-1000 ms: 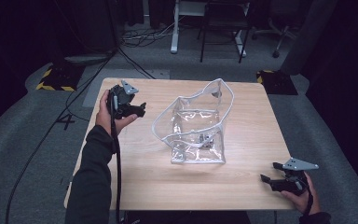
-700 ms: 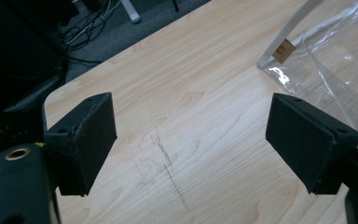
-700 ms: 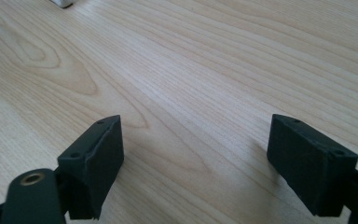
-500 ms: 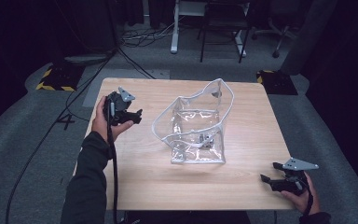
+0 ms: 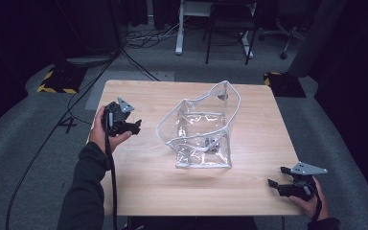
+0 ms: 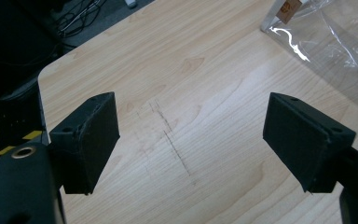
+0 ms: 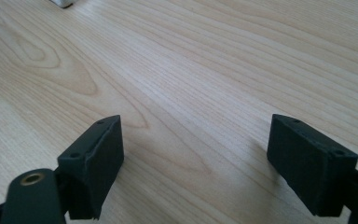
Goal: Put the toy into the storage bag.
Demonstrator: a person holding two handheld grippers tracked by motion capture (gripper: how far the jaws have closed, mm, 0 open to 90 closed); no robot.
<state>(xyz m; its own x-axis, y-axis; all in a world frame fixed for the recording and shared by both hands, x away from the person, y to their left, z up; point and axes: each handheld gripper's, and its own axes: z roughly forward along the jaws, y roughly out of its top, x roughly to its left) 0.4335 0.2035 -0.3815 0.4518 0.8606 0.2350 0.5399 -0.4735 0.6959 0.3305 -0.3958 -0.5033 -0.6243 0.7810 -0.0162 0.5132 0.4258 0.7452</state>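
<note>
High view showed the wooden table (image 5: pixel 139 187) with the clear plastic bag (image 5: pixel 202 129) standing open at frame centre. At centre left the left gripper (image 5: pixel 135 126) pointed toward it, jaws apart with nothing between them, having just narrowed slightly. At lower right the right gripper (image 5: pixel 274 184) rested, jaws released.

From my seat, nothing is legible. In the upper right of the left gripper view, a small brown tag (image 6: pixel 291 8) sits at the corner of the clear plastic bag (image 6: pixel 340 42), with reddish marks too blurred and cut off for me to make out. In the high view I see yellow-and-black hazard stripes (image 5: pixel 53 88) on a floor plate at the left and another (image 5: pixel 274 76) at the right, both without wording.
</note>
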